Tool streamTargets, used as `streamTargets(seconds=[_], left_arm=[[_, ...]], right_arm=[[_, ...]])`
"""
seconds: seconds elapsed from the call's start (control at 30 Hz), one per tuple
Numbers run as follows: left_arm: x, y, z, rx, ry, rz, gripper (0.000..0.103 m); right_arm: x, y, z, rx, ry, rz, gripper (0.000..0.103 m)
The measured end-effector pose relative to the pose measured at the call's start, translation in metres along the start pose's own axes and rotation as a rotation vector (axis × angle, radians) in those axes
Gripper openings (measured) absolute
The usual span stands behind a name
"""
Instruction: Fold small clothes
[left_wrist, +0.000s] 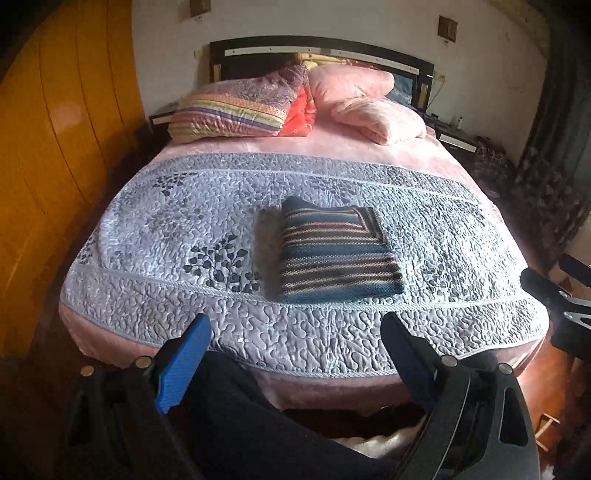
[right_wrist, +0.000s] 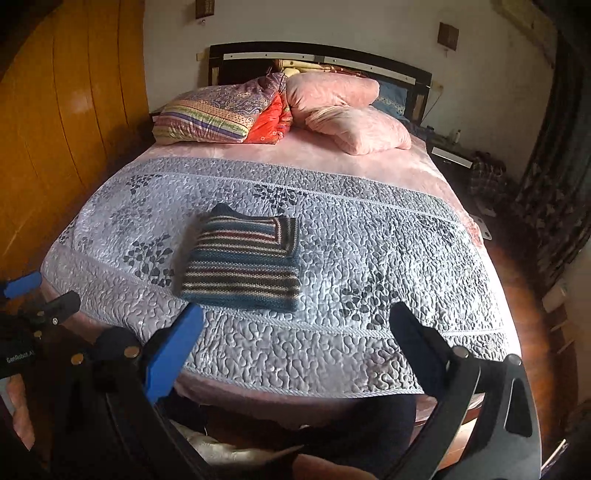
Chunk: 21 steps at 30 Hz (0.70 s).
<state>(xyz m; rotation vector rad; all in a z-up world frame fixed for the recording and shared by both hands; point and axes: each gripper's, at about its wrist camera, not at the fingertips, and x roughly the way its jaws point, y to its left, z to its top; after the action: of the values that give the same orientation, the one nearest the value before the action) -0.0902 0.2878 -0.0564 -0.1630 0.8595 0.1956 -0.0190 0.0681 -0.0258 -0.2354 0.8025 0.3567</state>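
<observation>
A folded striped knit sweater (left_wrist: 336, 254) in blue, maroon and cream lies flat on the grey quilted bedspread (left_wrist: 155, 236), near the foot of the bed; the right wrist view shows the sweater (right_wrist: 243, 264) too. My left gripper (left_wrist: 295, 325) hangs open over the foot edge of the bed, well short of the sweater, with nothing between its blue-padded fingers (left_wrist: 184, 362). My right gripper (right_wrist: 295, 317) is open as well, held back from the sweater's near edge and empty. The left gripper's blue tip (right_wrist: 22, 282) shows at the far left of the right wrist view.
Several pillows (left_wrist: 236, 107) and a pink folded quilt (left_wrist: 376, 118) lie at the headboard end. A wooden wardrobe (left_wrist: 55, 147) stands at the left, a nightstand (left_wrist: 458, 142) and dark curtain (left_wrist: 554, 166) at the right. A person's dark trouser legs (left_wrist: 240, 424) are below the grippers.
</observation>
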Motion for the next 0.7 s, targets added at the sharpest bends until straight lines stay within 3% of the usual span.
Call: streamTargets(seconds=[0.7], left_arm=[[-0.0013,-0.0105,0.0028,0.017,-0.014,-0.007,0.093]], right_arm=[[0.0026,0.001,-0.0014,0.013,-0.004,0.023,0.1]])
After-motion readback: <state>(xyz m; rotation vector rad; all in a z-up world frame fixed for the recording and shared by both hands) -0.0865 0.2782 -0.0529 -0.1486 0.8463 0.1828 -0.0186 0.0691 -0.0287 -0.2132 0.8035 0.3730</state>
